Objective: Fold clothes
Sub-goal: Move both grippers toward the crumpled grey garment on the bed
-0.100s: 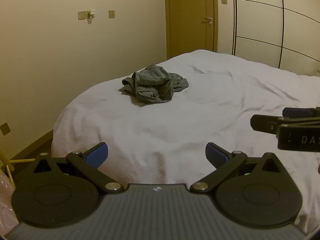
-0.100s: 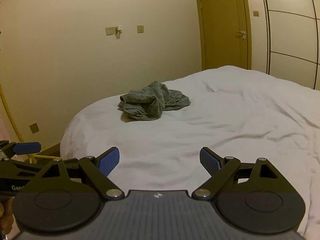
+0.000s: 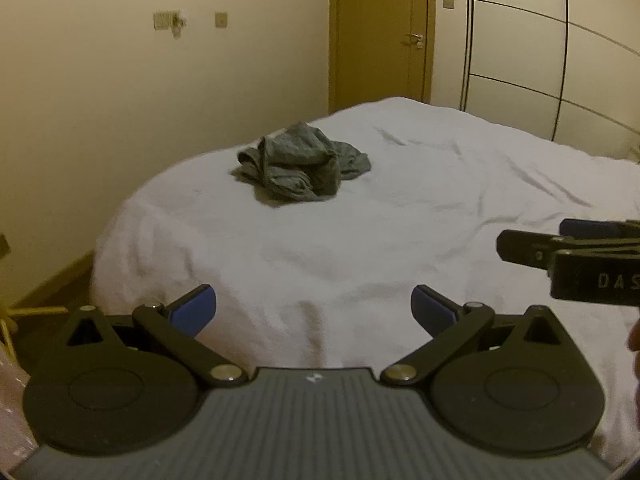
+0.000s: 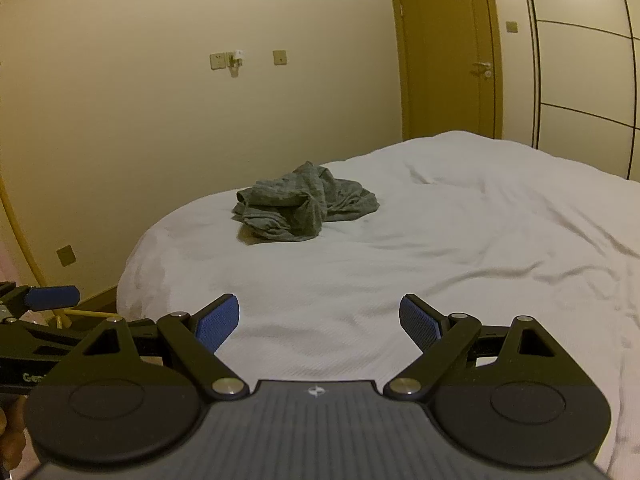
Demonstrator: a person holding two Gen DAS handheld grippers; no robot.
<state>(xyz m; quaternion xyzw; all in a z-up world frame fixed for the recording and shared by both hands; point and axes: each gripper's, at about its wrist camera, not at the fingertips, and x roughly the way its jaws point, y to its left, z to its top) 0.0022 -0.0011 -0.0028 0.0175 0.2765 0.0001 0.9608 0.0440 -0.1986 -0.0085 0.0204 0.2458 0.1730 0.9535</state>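
Note:
A crumpled grey garment (image 3: 302,166) (image 4: 304,202) lies in a heap on the white bed (image 3: 400,220) (image 4: 460,248), toward its far left part. My left gripper (image 3: 314,306) hovers over the bed's near edge, open, with nothing between its blue pads, well short of the garment. My right gripper (image 4: 319,322) is open too, also over the near edge and far from the heap. In the left wrist view the right gripper (image 3: 568,252) shows side-on at the right edge. The left gripper (image 4: 44,300) appears at the left edge of the right wrist view.
A cream wall with sockets (image 3: 164,20) runs along the bed's left side. A brown door (image 3: 380,36) and panelled wardrobe (image 3: 560,60) stand behind the bed. Floor and a pale wooden rod (image 3: 38,312) lie at the lower left.
Both views have shifted only slightly; the garment sits a touch lower in the left wrist view. Both grippers stay open.

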